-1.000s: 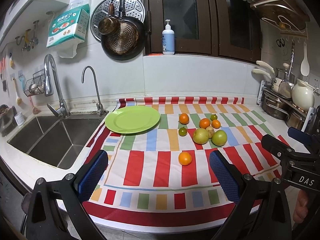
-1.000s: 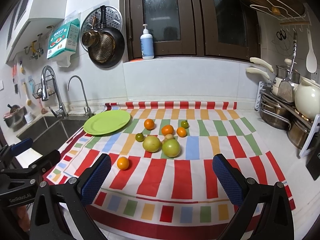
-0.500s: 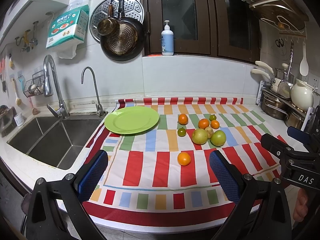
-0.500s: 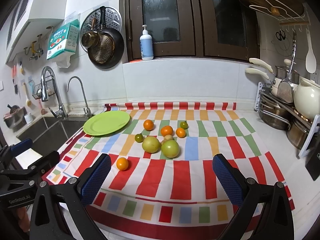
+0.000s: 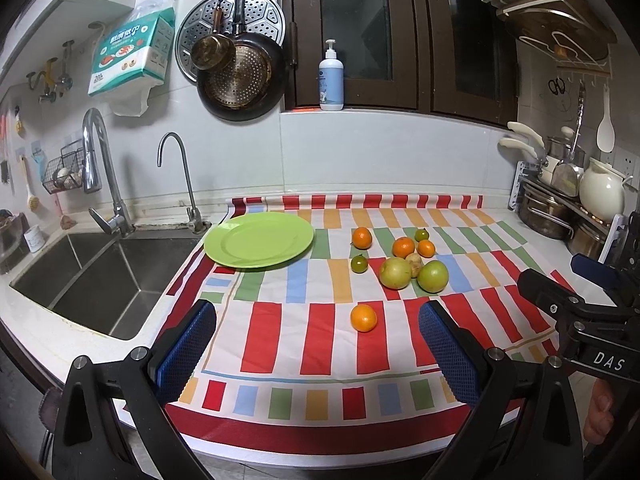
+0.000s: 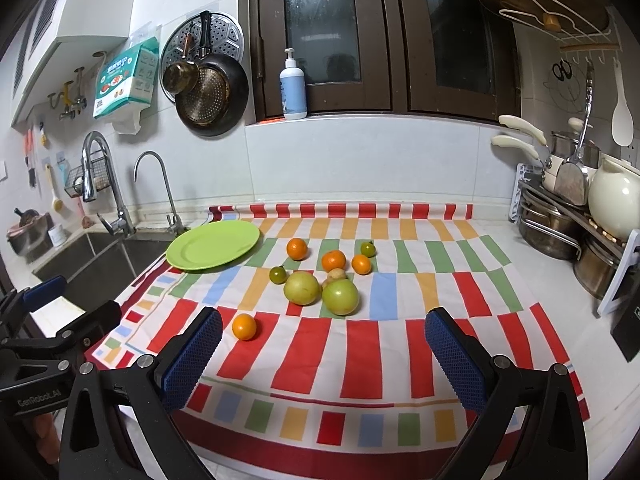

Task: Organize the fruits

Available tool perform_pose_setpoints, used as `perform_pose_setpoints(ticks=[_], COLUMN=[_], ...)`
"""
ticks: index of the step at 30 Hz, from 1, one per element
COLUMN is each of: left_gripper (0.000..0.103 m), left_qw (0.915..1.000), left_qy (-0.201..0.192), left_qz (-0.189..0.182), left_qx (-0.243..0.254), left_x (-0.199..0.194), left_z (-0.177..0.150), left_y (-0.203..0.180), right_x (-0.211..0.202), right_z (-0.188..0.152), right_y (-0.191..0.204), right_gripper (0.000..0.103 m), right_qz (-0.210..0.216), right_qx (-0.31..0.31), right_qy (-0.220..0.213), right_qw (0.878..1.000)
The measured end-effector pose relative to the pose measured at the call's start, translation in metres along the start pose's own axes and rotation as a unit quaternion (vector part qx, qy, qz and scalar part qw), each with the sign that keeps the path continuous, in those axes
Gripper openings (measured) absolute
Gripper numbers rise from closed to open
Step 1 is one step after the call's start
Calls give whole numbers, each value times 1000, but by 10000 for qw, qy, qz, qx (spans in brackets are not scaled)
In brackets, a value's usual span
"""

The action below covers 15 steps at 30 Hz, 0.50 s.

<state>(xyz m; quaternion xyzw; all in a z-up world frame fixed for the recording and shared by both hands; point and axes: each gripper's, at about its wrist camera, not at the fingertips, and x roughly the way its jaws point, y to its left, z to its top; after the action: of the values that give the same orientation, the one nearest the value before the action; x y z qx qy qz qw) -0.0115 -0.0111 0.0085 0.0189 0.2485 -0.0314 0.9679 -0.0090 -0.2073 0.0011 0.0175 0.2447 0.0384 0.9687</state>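
An empty green plate [image 5: 259, 245] [image 6: 213, 245] lies at the back left of a striped cloth [image 5: 312, 332] [image 6: 360, 344]. Several fruits lie to its right: two large green ones [image 5: 395, 273] [image 5: 432, 276], small oranges [image 5: 362, 237] and small green ones [image 5: 359, 263]. One orange [image 5: 363, 318] [image 6: 244, 326] lies alone nearer the front. My left gripper [image 5: 318, 346] is open and empty, held above the cloth's front edge. My right gripper [image 6: 322, 354] is open and empty, to the right of the left one [image 6: 48, 320].
A steel sink [image 5: 84, 280] with two taps [image 5: 100, 168] lies left of the cloth. A rack with pots and a white kettle [image 5: 602, 190] stands at the right. Pans [image 5: 236, 76] hang on the wall; a soap bottle [image 5: 331, 78] stands on the ledge.
Both views shift very slightly; the fruits and plate have not moved, and both grippers stay open.
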Motion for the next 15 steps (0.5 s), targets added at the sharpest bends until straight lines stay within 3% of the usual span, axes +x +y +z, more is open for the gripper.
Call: perform_pose_setpoints(ticks=[15], left_gripper=[103], left_qw=[9996], left_qy=[253], left_qz=[-139], left_qx=[61], left_x=[24], left_z=[-7], left_y=[-3], right_x=[18], right_z=[-6], right_y=[-3], right_gripper=[102], right_qz=[-19], right_qx=[-62], right_qy=[237], right_qw=[9997])
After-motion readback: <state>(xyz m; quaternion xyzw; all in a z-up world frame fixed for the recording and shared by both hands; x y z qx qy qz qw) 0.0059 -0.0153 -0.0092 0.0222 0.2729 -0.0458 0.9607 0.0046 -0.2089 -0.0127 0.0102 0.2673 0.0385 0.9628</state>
